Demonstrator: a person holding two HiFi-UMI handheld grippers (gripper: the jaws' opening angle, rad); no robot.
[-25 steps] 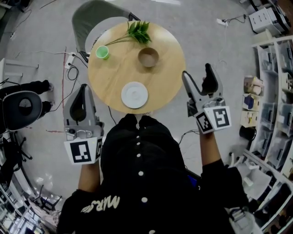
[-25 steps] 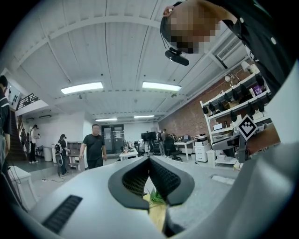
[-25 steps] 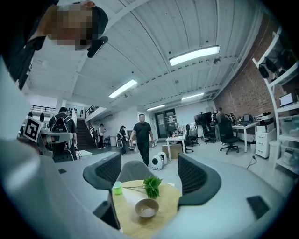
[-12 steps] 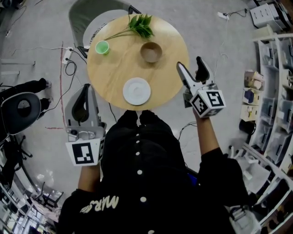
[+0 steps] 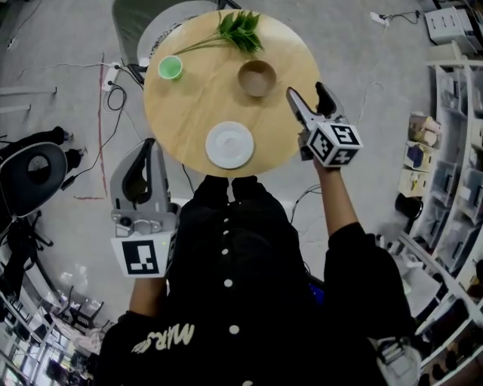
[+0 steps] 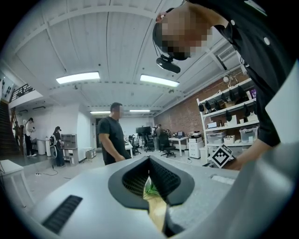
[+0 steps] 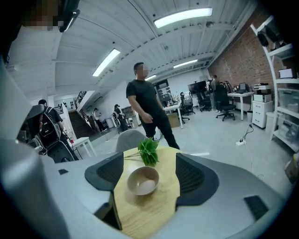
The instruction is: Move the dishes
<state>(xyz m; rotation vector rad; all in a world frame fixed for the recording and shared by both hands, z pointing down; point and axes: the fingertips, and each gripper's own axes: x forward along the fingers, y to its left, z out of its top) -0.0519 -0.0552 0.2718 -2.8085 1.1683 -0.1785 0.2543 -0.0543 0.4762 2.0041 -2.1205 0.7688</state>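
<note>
Stands at the near edge of a round wooden table (image 5: 192, 98) with a gripper in each hand. Holds the right gripper (image 5: 306, 94) over the table's right rim, tilted a little downward and aimed at the tan bowl (image 5: 257, 78), near it but not touching. Has its jaws well apart, having just been closing a little, with nothing pressed between the pads. Frames the bowl between them in the right gripper view, with the leafy green sprig (image 5: 240, 30) lying beyond it at the far edge. Holds the left gripper (image 5: 149, 147) off the table, to the left of its near edge, over the grey floor (image 5: 60, 90) and pointing level. Has those jaws drawn together at the tips, gripping nothing. Shows only a sliver of tabletop and green leaves through the slit in the left gripper view. Has the white plate (image 5: 230, 145) lying flat by the table's near edge, between the two grippers and apart from both. Has the green cup (image 5: 170, 67) upright on the far left part, well apart from the bowl. Faces a grey chair (image 5: 143, 19) at the table's far left side and another person (image 7: 147, 102) standing beyond it
</note>
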